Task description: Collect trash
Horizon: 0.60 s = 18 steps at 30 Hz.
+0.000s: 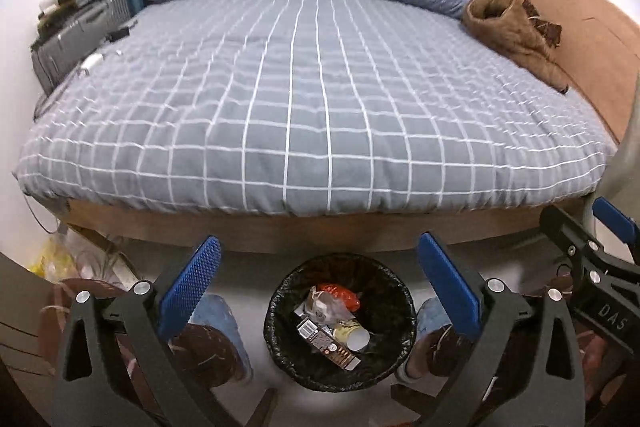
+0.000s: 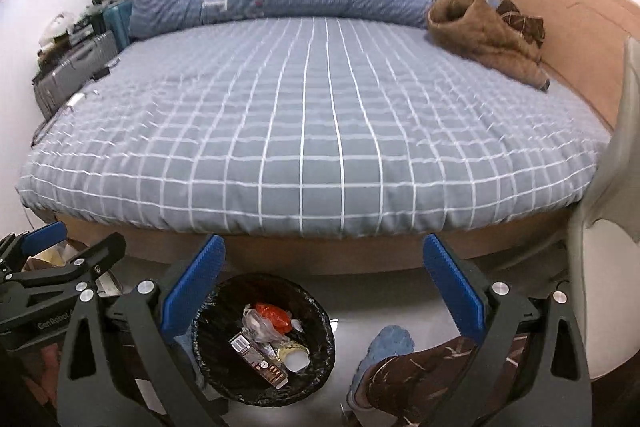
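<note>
Both our left hand-held gripper (image 1: 318,281) and right hand-held gripper (image 2: 324,283) gape wide and empty, the black-lined round trash bin (image 1: 280,355) at six o'clock already holding wrappers and a cup, so collection looks largely done.

We hold our left gripper (image 1: 318,279) low and level, its two blue-padded fingers (image 1: 190,281) spread wide apart with nothing between them. Our right gripper (image 2: 324,281) sits beside it in the same pose, its jaws equally wide and empty. In the left wrist view the right gripper (image 1: 592,251) shows at the right edge; in the right wrist view the left gripper (image 2: 60,251) shows at the left edge. Our legs, in brown patterned trousers, stand below both grippers.
</note>
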Each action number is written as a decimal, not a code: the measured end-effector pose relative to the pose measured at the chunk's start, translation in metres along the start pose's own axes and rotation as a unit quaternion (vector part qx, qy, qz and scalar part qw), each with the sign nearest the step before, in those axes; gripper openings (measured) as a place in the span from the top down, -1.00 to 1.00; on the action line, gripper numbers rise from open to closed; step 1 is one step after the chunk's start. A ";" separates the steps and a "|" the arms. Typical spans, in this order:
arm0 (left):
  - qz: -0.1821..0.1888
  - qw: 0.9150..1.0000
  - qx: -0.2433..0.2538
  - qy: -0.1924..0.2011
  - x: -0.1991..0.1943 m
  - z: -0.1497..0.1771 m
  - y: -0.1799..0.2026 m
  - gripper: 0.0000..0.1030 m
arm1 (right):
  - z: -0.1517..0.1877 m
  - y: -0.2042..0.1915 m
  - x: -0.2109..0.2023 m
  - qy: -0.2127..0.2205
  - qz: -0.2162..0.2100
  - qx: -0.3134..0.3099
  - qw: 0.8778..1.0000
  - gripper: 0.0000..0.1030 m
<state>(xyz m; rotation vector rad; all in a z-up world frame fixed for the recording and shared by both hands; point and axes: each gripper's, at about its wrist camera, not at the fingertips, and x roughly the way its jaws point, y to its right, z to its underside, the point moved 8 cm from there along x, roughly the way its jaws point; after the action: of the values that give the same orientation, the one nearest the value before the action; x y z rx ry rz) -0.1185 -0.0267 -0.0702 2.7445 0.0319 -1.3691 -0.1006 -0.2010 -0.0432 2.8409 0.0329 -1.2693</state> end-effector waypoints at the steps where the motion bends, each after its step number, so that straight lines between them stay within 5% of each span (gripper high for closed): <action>1: 0.000 1.000 0.003 0.006 -0.009 -0.001 0.000 -0.89 | -0.002 0.001 -0.009 0.005 0.000 0.001 1.000 -0.85; 10: 0.003 0.999 0.014 0.038 -0.072 -0.002 0.003 -0.89 | -0.011 0.008 -0.075 0.055 0.009 0.001 0.998 -0.85; 18: 0.000 0.999 0.015 0.040 -0.080 0.006 0.000 -0.89 | -0.001 0.009 -0.086 0.057 0.003 -0.001 0.998 -0.85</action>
<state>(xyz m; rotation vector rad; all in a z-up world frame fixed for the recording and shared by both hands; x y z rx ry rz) -0.1713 -0.0261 -0.0097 2.8222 0.0167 -1.2688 -0.1568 -0.2101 0.0220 2.9058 0.0270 -1.1048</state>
